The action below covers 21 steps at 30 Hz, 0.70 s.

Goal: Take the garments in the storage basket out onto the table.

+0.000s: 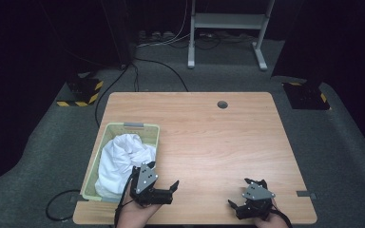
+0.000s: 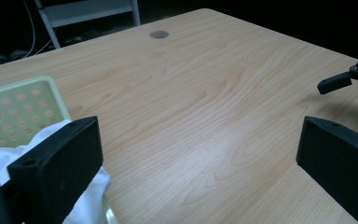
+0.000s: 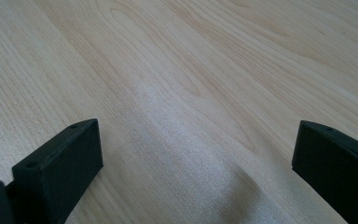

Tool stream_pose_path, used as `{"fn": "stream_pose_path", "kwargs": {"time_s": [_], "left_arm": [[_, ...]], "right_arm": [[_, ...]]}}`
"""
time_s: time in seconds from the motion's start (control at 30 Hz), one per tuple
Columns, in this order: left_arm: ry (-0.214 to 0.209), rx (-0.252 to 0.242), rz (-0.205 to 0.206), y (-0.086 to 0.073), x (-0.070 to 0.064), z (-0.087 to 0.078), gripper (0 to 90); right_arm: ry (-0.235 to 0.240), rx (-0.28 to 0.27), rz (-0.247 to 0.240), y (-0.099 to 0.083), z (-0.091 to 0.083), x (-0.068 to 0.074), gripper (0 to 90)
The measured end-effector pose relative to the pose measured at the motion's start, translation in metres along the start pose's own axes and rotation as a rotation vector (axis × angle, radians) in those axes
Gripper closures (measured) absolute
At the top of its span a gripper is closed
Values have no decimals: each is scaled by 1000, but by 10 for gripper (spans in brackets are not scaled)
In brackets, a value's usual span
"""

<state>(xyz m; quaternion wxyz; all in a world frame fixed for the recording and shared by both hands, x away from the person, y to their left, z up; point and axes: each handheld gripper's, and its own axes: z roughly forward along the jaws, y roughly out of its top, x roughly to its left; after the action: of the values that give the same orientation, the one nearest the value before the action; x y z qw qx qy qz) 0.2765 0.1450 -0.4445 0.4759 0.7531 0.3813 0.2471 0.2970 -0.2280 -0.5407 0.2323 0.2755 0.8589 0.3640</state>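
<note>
A pale green perforated basket [image 1: 148, 128] stands on the left part of the wooden table [image 1: 209, 137], with a crumpled white cloth [image 1: 119, 159] heaped inside it. My left gripper [image 1: 162, 175] hovers at the basket's near right corner, open and holding nothing. In the left gripper view its left jaw overlaps the cloth [image 2: 91, 200] and the basket wall [image 2: 23, 107]; the left gripper [image 2: 198, 140] faces across bare wood. My right gripper [image 1: 238, 192] is open near the table's front right, one of its fingertips [image 2: 333, 83] showing far off. The right gripper [image 3: 196, 140] has bare wood between its jaws.
A round cable hole [image 1: 222, 104] sits near the table's far edge. Behind the table stands a white metal frame [image 1: 228, 21], with cables on the grey floor. Yellow-and-black striped base plates [image 1: 78, 92] lie at both far corners. A grey tape tab [image 1: 306, 194] marks the right front edge.
</note>
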Motion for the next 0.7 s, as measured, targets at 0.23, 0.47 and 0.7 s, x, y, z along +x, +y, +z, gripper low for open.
{"fn": "stream_pose_path", "kwargs": {"time_s": [0.23, 0.47, 0.7], "left_arm": [[22, -11, -8, 2, 9, -9, 8], [37, -21, -10, 5, 16, -16, 8], [64, -15, -18, 3, 26, -23, 8]], "right_arm": [[-1, -1, 0, 0, 0, 0, 11], [-2, 0, -2, 0, 0, 0, 11], [-1, 0, -3, 0, 0, 0, 11]]}}
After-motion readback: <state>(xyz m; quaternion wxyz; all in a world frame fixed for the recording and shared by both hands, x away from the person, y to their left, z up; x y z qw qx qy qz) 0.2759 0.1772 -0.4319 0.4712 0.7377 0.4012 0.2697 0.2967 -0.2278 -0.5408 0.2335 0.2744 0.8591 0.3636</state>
